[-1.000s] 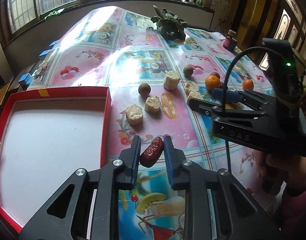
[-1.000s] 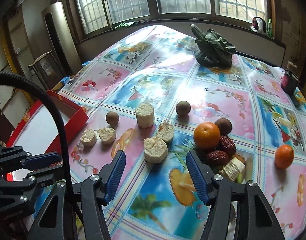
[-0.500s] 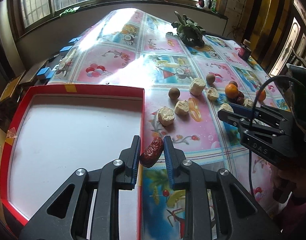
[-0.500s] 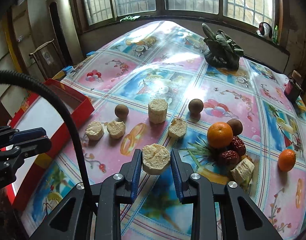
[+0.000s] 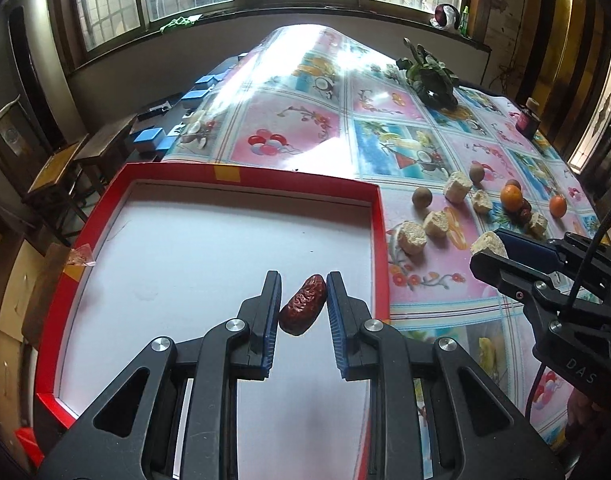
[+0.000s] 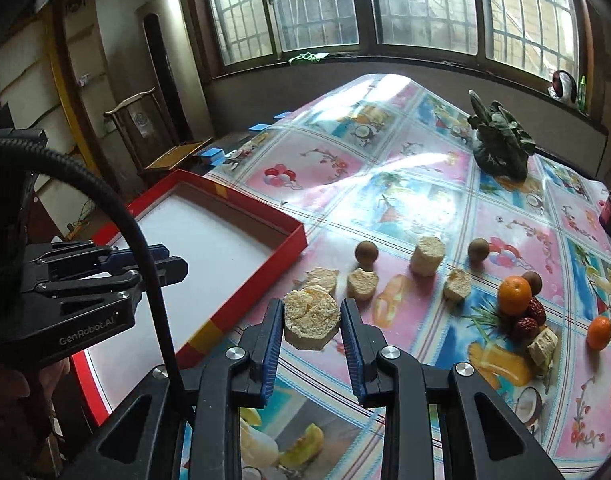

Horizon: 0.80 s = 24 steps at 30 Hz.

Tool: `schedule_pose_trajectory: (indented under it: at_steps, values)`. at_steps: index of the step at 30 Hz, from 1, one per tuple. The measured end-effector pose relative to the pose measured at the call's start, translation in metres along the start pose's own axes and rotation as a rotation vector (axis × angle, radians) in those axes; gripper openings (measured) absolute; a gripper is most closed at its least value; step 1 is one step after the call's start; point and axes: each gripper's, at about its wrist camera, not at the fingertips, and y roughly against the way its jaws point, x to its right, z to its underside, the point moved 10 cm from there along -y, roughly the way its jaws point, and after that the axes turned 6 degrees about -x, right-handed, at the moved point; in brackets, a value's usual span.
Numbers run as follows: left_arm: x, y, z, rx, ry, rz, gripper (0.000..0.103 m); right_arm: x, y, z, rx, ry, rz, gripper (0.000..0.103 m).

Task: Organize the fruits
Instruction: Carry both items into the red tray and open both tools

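Red date (image 5: pixel 304 305) between left tool (image 5: pixel 303 312) pads, seemingly gripped, over red tray (image 5: pixel 379 232).

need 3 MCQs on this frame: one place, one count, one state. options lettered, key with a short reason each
1. Where is the red date in the left gripper?
A. Over the white floor of the red tray
B. Over the tablecloth beside the oranges
C. On the windowsill

2. How many oranges are on the table?
A. One
B. Two
C. Four

3. What is the state of the right gripper?
A. Open and empty
B. Shut on an orange
C. Shut on a pale corn-like chunk

Key:
1 A: the left wrist view shows white tray floor behind the date.
2 B: a bigger orange by the dates and a smaller orange to its right.
3 C: both fingers press the chunk's sides, near the tray's edge.
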Motion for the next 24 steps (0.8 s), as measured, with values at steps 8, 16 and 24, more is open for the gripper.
schedule_pose_trajectory:
  at_steps: [8,16,24]
  values:
    - [-0.038,-0.011,-0.010,-0.018,0.041,-0.044,0.022,-0.039,-0.014,-0.021,-0.002,0.050,-0.039,0.028]
    - [-0.065,-0.039,-0.025,-0.064,0.080,-0.058,0.022,-0.064,-0.051,-0.049,-0.033,0.099,-0.075,0.028]
    - [-0.073,-0.064,-0.036,-0.104,0.091,-0.062,0.022,-0.071,-0.092,-0.057,-0.090,0.112,-0.075,0.028]
